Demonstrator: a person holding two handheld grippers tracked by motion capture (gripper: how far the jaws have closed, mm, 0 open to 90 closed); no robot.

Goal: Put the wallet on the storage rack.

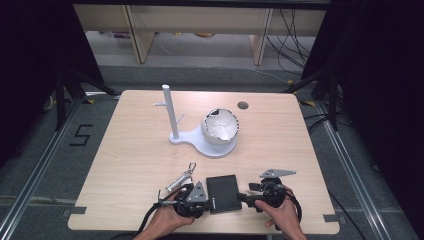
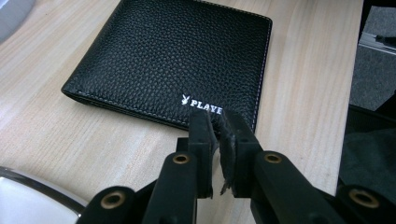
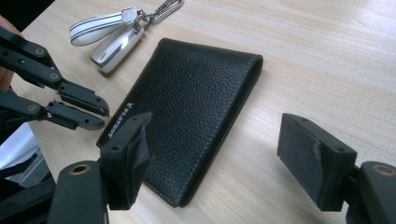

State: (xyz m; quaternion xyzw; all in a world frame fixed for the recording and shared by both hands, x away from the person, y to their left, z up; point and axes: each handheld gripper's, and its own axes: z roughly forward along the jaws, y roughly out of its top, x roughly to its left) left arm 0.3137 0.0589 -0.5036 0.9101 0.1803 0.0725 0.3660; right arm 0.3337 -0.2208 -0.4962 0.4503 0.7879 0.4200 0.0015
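A black leather wallet (image 1: 223, 192) (image 2: 177, 60) (image 3: 187, 107) lies flat and folded near the table's front edge, between my two grippers. My left gripper (image 1: 205, 200) (image 2: 217, 126) (image 3: 99, 116) is at the wallet's left corner by the white lettering. Its pads nearly touch and nothing is between them. My right gripper (image 1: 243, 198) (image 3: 215, 126) stands wide open at the wallet's right side. One of its jaws hangs over the leather and the other over bare wood, and neither touches the wallet.
A key ring with a white-and-silver fob (image 1: 181, 177) (image 3: 116, 32) lies just left of the wallet. A white stand (image 1: 210, 146) with an upright post (image 1: 170, 112) and a bowl (image 1: 220, 126) sits mid-table. A cable hole (image 1: 243, 105) is at the back.
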